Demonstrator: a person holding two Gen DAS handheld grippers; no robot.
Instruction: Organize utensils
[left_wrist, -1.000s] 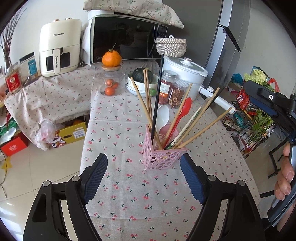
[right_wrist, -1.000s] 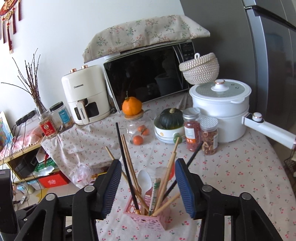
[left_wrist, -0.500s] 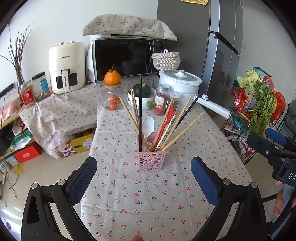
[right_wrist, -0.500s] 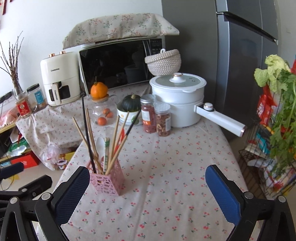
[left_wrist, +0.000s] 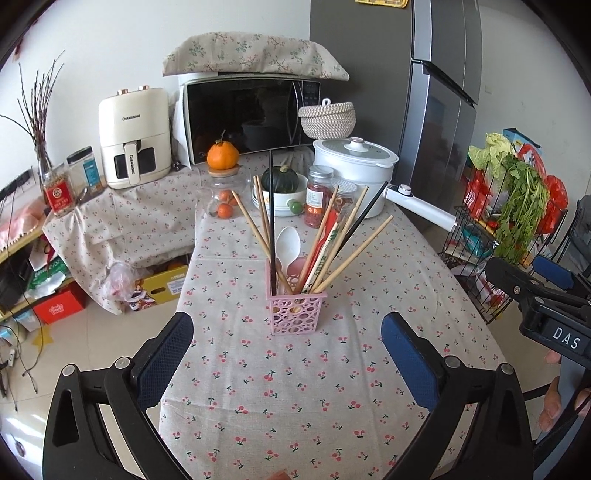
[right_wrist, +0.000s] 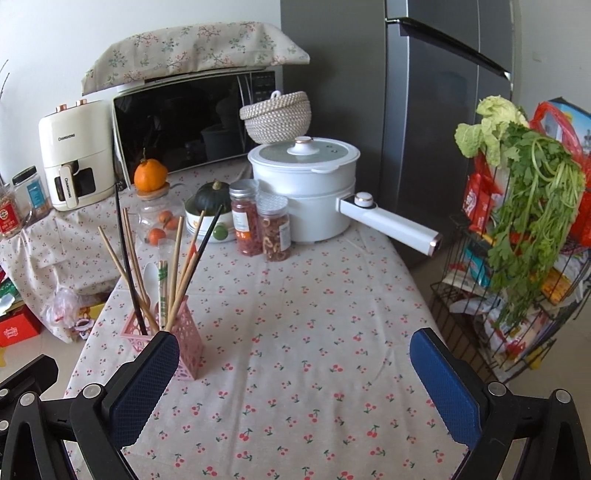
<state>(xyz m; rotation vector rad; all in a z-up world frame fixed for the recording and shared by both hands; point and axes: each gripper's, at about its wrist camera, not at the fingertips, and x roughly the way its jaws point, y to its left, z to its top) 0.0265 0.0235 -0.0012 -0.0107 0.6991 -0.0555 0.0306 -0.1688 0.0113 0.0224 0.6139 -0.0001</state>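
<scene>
A pink perforated holder (left_wrist: 296, 313) stands upright on the cherry-print tablecloth (left_wrist: 295, 387). Inside it are several wooden chopsticks (left_wrist: 354, 254), two black chopsticks (left_wrist: 271, 221), a white spoon (left_wrist: 288, 243) and a red utensil. My left gripper (left_wrist: 288, 360) is wide open, a little short of the holder, with nothing between its fingers. In the right wrist view the holder (right_wrist: 168, 338) sits at the left, partly behind the left fingertip (right_wrist: 144, 384). My right gripper (right_wrist: 295, 384) is wide open over bare cloth, holding nothing. The right tool's body (left_wrist: 546, 317) and a hand show at the left view's right edge.
At the table's far end stand a white pot with a long handle (right_wrist: 306, 188), two spice jars (right_wrist: 258, 225), a bowl holding a green squash (right_wrist: 210, 210) and a glass jar topped by an orange (right_wrist: 153, 206). A wire rack of greens (right_wrist: 517, 240) stands right of the table.
Both grippers have drawn back from the pink holder and opened wide. The holder, earlier between the jaws of each, now stands free on the cloth, farther away and left of the right gripper.
</scene>
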